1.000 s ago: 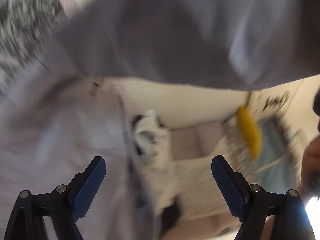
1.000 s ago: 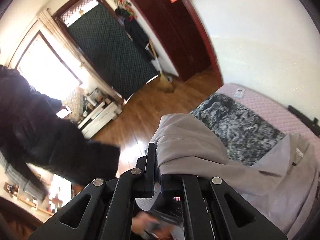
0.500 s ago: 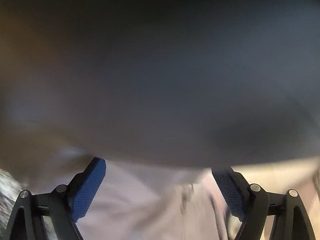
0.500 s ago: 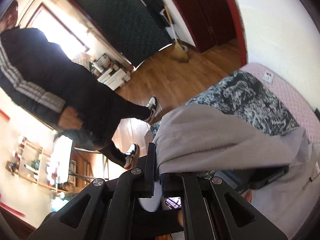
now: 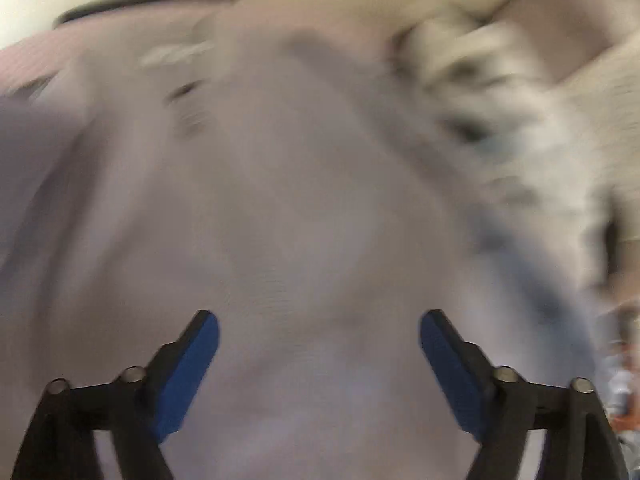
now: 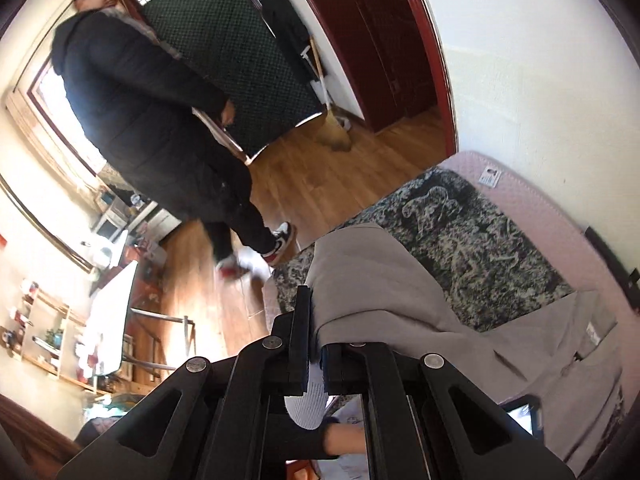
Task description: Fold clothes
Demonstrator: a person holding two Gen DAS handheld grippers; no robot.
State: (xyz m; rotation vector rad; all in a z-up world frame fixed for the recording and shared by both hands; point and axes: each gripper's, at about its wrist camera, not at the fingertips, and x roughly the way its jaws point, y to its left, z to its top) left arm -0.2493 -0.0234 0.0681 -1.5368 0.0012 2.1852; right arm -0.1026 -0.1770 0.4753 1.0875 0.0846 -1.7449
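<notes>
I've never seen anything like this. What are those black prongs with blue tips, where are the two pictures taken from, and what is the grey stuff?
There is no robot here. A person holds a hand tool in each hand, each ending in a two-fingered claw with a small wide-angle camera looking along its fingers.

One picture comes from the left claw. Its blue-padded fingers stand wide apart, holding nothing, over a grey garment. That picture is blurred, so little more can be told.

The other comes from the right claw. Its fingers are pinched shut on a fold of the same grey garment, which drapes over a dark patterned blanket on a pink bedcover. A bystander in a dark coat stands on the wooden floor.
</notes>
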